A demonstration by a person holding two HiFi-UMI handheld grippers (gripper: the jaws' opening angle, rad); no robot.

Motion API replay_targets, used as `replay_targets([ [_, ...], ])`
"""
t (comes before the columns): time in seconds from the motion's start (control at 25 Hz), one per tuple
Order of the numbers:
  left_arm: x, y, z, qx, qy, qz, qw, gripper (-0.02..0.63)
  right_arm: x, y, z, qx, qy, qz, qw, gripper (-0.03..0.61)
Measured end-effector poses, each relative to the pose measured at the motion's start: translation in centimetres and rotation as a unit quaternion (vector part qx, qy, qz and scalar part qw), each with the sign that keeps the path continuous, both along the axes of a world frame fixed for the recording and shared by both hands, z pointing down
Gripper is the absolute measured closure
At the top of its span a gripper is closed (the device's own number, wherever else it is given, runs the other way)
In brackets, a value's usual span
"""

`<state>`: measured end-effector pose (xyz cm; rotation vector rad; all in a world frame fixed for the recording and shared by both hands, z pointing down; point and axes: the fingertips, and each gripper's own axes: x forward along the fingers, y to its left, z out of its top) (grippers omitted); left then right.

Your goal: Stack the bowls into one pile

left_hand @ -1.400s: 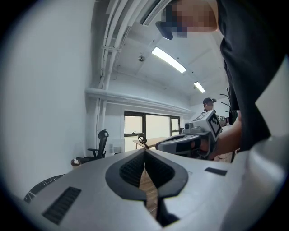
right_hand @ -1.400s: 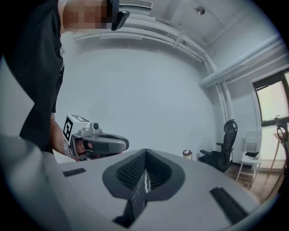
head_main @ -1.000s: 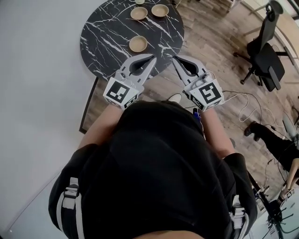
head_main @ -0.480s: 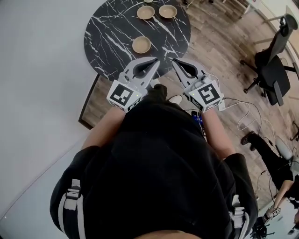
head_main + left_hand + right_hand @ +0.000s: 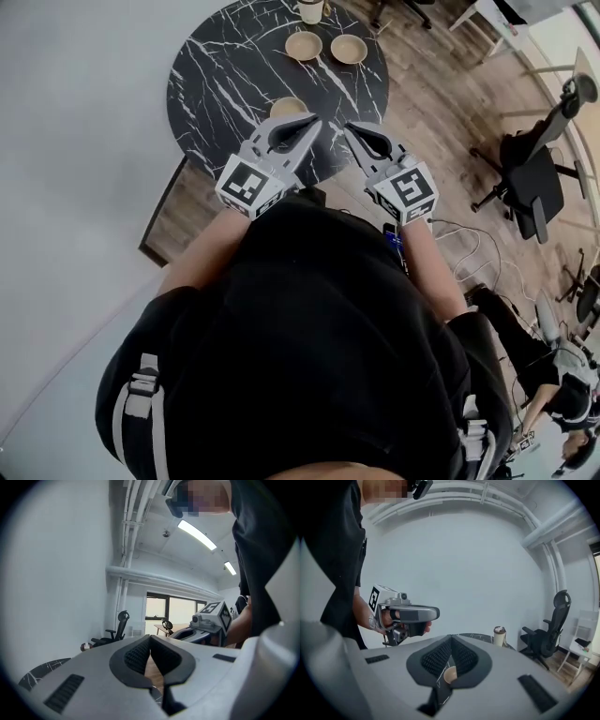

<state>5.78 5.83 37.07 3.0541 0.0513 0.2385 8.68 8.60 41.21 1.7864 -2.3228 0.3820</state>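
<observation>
Hovering at the near edge of the table [image 5: 211, 84], the left gripper [image 5: 307, 122] and right gripper [image 5: 350, 129] are both hanging clenched and empty. Three bowls [image 5: 304, 45] are sitting apart on the table. Advancing with the jaws shut would be shoving the nearest bowl [image 5: 284, 105] away.

The left tongs [image 5: 150, 638] have their jaws closed tip to tip, with nothing between them. Beyond them, the right tongs [image 5: 176, 633] hang at the right. An office chair [image 5: 118, 629] stands by a white wall [image 5: 61, 573], and a sliver of marbled tabletop [image 5: 35, 676] shows low left.
</observation>
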Motion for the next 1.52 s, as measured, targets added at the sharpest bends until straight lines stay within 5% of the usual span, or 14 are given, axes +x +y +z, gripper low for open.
replay_targets([
  [0.6,-0.1,-7.9,2.2,-0.025,0.005,-0.018,0.9995,0.609,0.9,-9.2,4.6,-0.068,0.003,-0.018,0.998,0.584],
  [0.96,2.1,-10.0,2.3,-0.024,0.006,-0.077,0.9967,0.609,6.4,-12.0,7.5,-0.102,0.001,-0.044,0.994,0.583],
  [1.52,8.3,-11.8,5.5,-0.027,-0.019,-0.195,0.9802,0.609,14.4,-16.2,12.7,-0.17,0.003,-0.134,0.976,0.581],
])
